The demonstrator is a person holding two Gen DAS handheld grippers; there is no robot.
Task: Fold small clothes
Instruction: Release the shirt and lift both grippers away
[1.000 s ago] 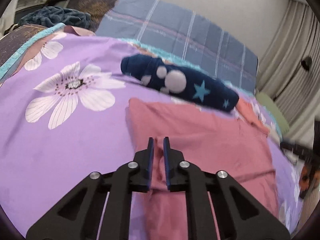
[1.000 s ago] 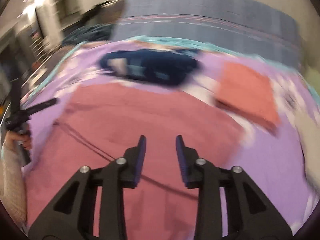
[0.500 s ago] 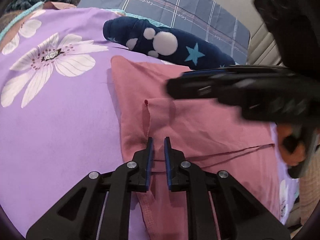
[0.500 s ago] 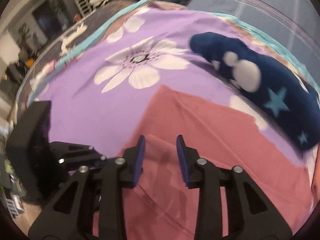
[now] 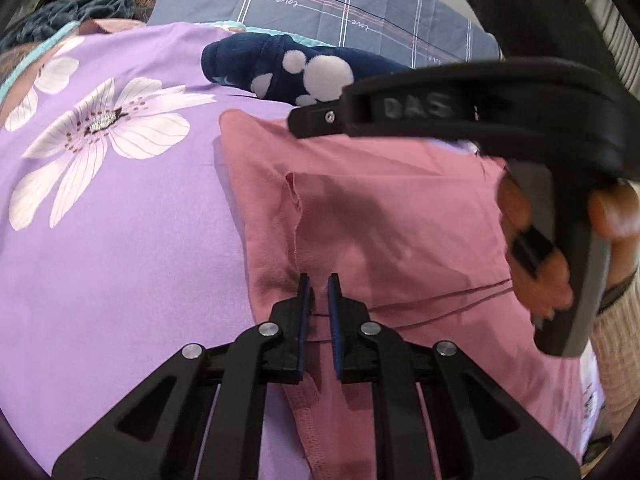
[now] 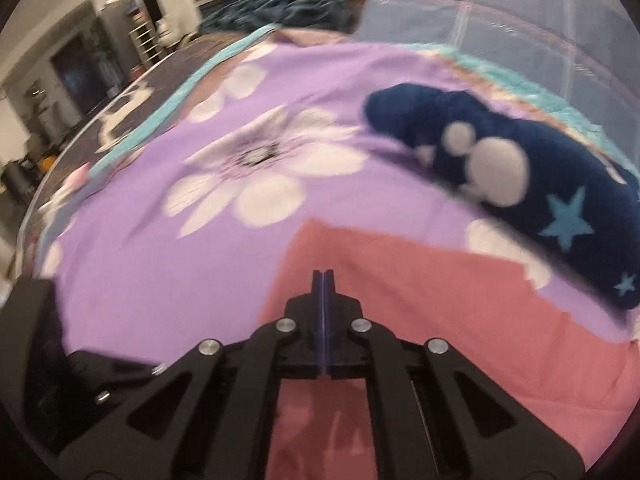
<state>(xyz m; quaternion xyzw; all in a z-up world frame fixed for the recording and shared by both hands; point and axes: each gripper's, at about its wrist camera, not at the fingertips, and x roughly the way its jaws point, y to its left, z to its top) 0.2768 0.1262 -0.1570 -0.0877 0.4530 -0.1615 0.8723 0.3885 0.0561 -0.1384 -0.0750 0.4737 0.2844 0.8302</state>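
A pink garment [image 5: 384, 216] lies spread on the purple flowered bedspread [image 5: 120, 240]. My left gripper [image 5: 319, 284] is at the garment's near left edge, jaws a narrow gap apart with a fold of pink cloth between them. My right gripper [image 6: 323, 276] has its jaws pressed together above the garment's [image 6: 440, 300] far left corner; I cannot tell whether cloth is pinched. The right gripper's body crosses the left wrist view [image 5: 460, 112], held by a hand.
A rolled navy garment with white dots and stars [image 5: 304, 72] [image 6: 500, 176] lies just beyond the pink one. A grey checked pillow [image 5: 340, 12] is behind it. A dark teal blanket [image 6: 276, 8] lies at the bed's far left. Room furniture shows beyond the bed's left edge.
My right gripper swung across to the garment's left side and went from open to shut. My left gripper stayed gripping the pink cloth edge, which has shifted slightly.
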